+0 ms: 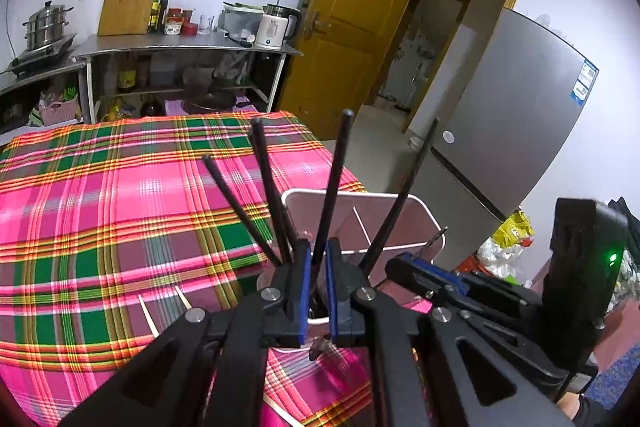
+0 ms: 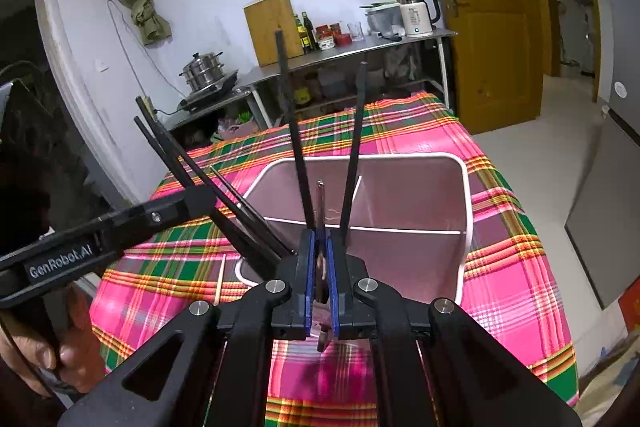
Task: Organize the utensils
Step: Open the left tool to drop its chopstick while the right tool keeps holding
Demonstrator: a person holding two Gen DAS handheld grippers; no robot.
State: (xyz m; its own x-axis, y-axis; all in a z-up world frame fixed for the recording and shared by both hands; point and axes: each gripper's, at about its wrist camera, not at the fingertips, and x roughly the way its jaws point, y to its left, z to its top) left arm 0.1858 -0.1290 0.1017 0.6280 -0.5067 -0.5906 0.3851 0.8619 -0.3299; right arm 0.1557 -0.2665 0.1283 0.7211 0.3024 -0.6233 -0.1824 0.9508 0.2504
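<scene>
A white caddy stands on the plaid cloth, lower centre in both views, and about 5 black chopsticks already lean in its near compartment. The left gripper has a black chopstick between its blue pads, standing up out of the caddy; I cannot tell whether the pads press it. The right gripper has a metal utensil, perhaps a knife, in its narrow gap over the divider; whether it is pinched or let go I cannot tell. Left to do, I judge: 3 pale sticks lie loose on the cloth, lower left.
</scene>
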